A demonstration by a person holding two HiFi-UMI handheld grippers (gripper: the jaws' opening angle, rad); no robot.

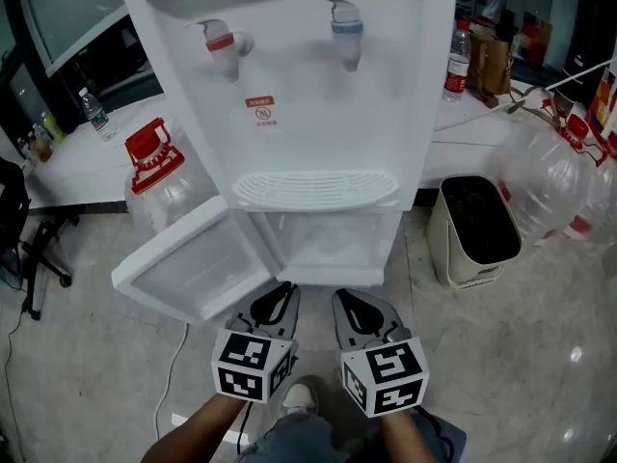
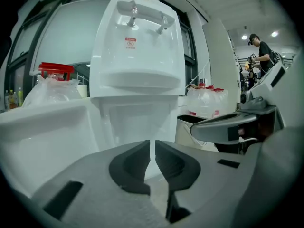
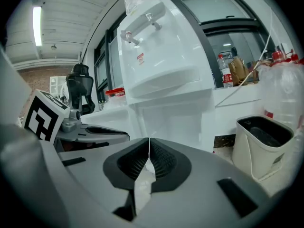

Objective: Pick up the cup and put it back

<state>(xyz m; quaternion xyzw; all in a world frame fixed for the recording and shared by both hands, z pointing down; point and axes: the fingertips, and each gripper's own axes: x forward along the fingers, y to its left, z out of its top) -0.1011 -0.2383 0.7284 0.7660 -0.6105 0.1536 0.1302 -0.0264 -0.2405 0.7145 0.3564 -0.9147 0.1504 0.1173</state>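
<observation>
No cup shows in any view. A white water dispenser (image 1: 308, 114) stands ahead, with a red tap (image 1: 224, 46), a blue tap (image 1: 347, 32) and a drip grille (image 1: 316, 189). Its lower cabinet (image 1: 328, 249) is open, the door (image 1: 193, 268) swung out to the left. My left gripper (image 1: 280, 292) (image 2: 152, 144) hangs before the cabinet, its jaws drawn to a thin slit with nothing between them. My right gripper (image 1: 352, 302) (image 3: 148, 141) is beside it, tips touching, empty.
A cream waste bin (image 1: 477, 230) with a dark liner stands right of the dispenser. Large clear water bottles (image 1: 559, 181) lie further right. A red-capped jug (image 1: 154, 162) sits left of the door. White tables (image 1: 67, 162) run behind.
</observation>
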